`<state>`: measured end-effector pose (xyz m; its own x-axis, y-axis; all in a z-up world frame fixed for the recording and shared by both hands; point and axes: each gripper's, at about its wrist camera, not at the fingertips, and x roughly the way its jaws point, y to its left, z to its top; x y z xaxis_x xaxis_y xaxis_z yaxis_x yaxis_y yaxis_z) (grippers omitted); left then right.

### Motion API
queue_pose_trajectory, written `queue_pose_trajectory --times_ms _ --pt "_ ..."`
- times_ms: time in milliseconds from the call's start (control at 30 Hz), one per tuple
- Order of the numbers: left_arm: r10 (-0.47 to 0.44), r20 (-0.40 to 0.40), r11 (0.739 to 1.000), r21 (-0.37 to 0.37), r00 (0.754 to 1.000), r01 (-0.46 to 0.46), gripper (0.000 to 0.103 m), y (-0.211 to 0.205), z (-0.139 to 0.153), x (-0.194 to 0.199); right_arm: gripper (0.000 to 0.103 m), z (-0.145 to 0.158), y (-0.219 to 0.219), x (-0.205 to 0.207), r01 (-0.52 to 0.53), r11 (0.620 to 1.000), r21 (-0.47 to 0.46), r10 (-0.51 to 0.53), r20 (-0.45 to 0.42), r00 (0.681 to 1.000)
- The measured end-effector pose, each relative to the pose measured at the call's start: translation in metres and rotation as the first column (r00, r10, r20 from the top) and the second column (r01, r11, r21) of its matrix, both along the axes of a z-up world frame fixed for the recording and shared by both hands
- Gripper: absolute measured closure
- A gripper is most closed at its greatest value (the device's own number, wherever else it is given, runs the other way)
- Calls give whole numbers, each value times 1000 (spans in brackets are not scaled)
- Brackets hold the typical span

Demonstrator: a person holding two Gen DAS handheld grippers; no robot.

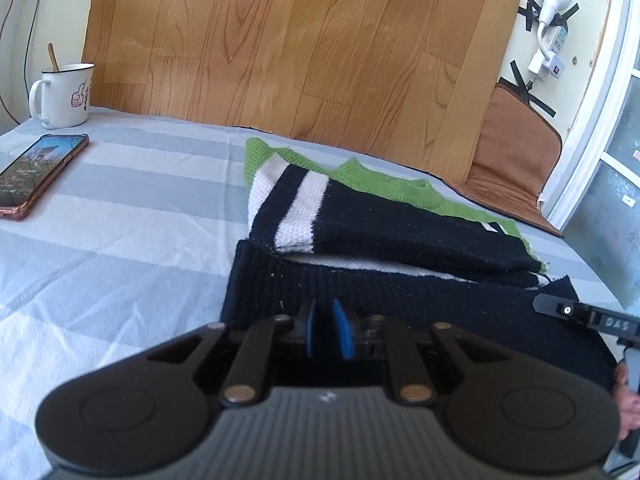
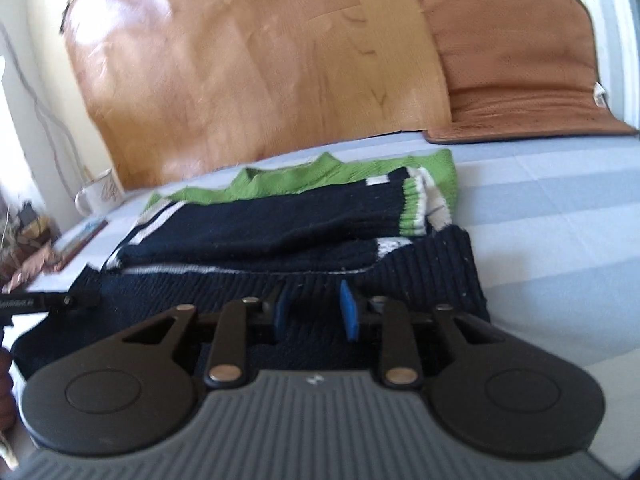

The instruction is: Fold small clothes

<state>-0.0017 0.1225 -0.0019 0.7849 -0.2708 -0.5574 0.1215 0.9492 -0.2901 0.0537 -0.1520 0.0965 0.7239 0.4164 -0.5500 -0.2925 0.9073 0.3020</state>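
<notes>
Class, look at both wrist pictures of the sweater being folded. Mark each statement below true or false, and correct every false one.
1. The sweater is navy with green and white trim. True.
2. A white mug with a spoon in it stands at the far left of the striped cloth. True.
3. The phone lies on top of the sweater. False: it lies on the cloth near the mug, apart from the sweater.
4. The sleeves hang over the edge. False: they are folded across the sweater's body.
5. The brown cushion leans against the wall. True.
</notes>
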Motion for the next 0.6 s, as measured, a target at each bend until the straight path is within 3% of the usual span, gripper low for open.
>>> queue_pose_trajectory --times_ms 133,267,467,600 --pt "-1 28 1000 -9 1000 1 75 2 2 -4 70 38 -2 21 -48 999 25 47 59 997" --pt "9 39 1000 -16 999 -8 73 3 3 -5 69 55 11 90 -31 999 -20 32 31 999" --pt "13 39 999 -39 999 -12 71 8 2 -4 48 27 39 207 -8 998 -59 -1 -142 990" --pt "20 48 999 -36 999 -18 65 8 3 -6 47 -2 55 242 -13 992 -128 -20 -255 967"
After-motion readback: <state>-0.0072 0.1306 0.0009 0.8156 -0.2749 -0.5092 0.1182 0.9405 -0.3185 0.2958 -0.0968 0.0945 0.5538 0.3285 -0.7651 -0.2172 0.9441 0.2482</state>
